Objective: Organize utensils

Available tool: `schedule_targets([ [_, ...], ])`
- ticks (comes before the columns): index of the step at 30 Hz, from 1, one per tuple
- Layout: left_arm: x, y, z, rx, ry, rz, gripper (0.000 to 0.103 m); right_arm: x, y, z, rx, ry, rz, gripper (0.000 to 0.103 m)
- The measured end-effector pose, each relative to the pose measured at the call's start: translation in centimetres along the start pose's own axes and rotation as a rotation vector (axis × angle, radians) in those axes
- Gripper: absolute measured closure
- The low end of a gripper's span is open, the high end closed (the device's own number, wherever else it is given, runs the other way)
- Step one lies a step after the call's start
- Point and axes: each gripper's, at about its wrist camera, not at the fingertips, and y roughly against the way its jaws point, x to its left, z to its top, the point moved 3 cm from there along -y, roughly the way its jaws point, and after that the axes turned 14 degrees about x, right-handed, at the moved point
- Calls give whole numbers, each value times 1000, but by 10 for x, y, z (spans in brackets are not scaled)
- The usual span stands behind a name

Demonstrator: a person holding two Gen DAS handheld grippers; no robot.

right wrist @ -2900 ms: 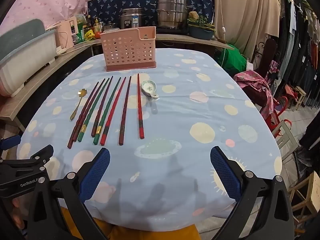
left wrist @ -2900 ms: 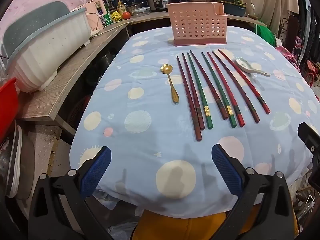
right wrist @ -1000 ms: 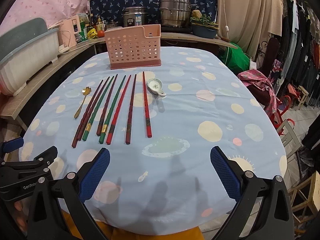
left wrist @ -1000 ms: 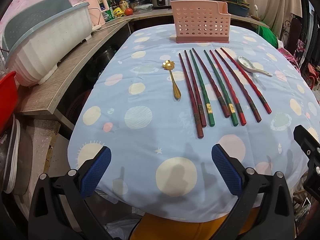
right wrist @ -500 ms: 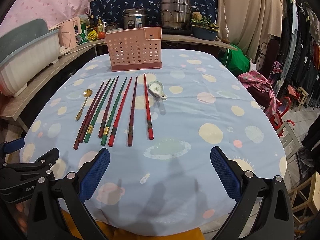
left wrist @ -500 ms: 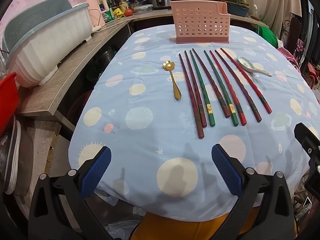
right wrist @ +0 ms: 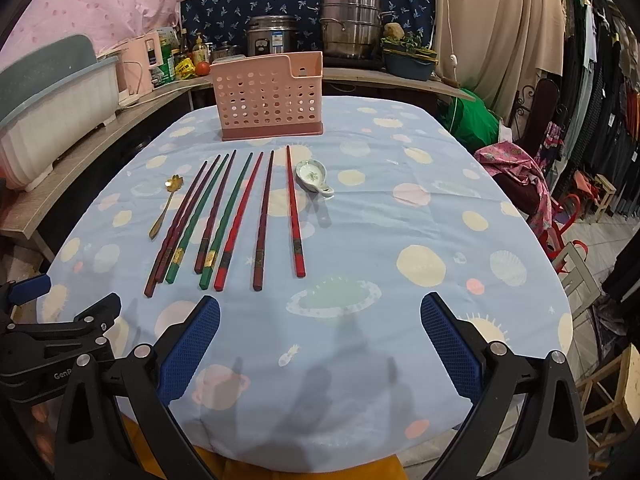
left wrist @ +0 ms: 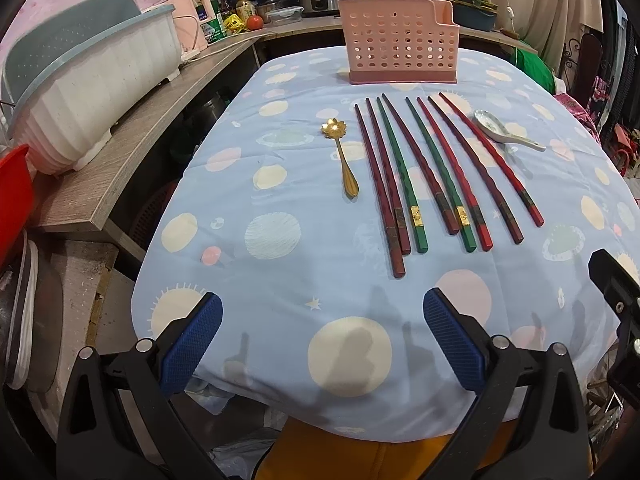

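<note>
Pink holder, left view: the holder [left wrist: 402, 53] stood at the table's far end, with nothing seen inside.
Left view, chopsticks: eight chopsticks [left wrist: 434, 170] lay on the cloth [left wrist: 280, 264], long axes running near to far, thin tips toward the holder.
Left view, spoons: the gold spoon [left wrist: 343, 160] lay left of them, the ceramic spoon [left wrist: 502, 131] right.
Left tongs: the left gripper [left wrist: 320, 340] was wide, empty.
Right view, progress: nothing looked sorted; all ten pieces remained.
Right tongs: the right gripper [right wrist: 320, 344] was wide, empty, near the table's edge.
</note>
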Motion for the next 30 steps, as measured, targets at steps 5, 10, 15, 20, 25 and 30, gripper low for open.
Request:
schedule_targets([
  [5,0,0,0,-1,7,-1,7,-1,2,-1,-7,4,-4,7],
  [10,-2,2,0,-4,9,-6,7,-2,3,-1,-13,1,-9,7],
  [15,-2,4,1,-9,8,-12,7,-5,7,-1,-22,-5,-11,7],
  [20,-2,5,3,-7,17,-22,7,-7,7,1,-27,-11,-3,7],
  [25,8,-1,9,8,54,-42,7,-13,1,4,-21,-25,0,7],
  [30,15,-8,21,14,75,-41,7,-22,-9,15,-18,-43,6,7],
])
